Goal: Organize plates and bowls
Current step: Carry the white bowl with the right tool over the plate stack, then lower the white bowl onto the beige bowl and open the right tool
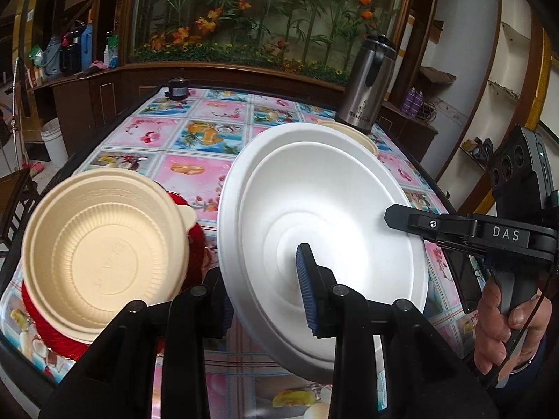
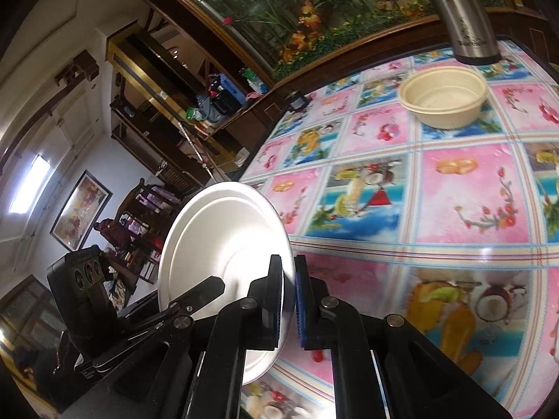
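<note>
While both tools share the white plate [image 1: 325,230], it hangs tilted above the surface [image 1: 195,171], clear of the tablecloth. Left tool [image 1: 265,296] is clenched on the near rim, one blue pad [image 1: 307,289] on the plate's inner face, the other behind the rim. Right tool [image 2: 288,300] is clamped almost fully together on the opposite rim; its pads [image 2: 302,303] pinch the thin edge. Step in hand, as I read it: carry the plate to a stack or hand it from one tool to the other. To do it well: move both hands together so the foam-like rim isn't twisted or creased, level the plate before lowering, and release one side only once the other has a firm bite or the plate is supported from below. Risk: thin rim slipping out of the right tool if the hands drift apart. Left view shows what the right doesn't: a cream bowl [image 1: 104,241] sitting in a red bowl [image 1: 52,321] at the near left of the surface, just beside the plate, plus the hand [image 1: 506,324] on the right tool's handle. Right view shows the second cream bowl [image 2: 443,97] fully, standing alone near the steel flask [image 2: 468,24] at the far end, well apart from the plate; in the left view the plate hides most of it.
</note>
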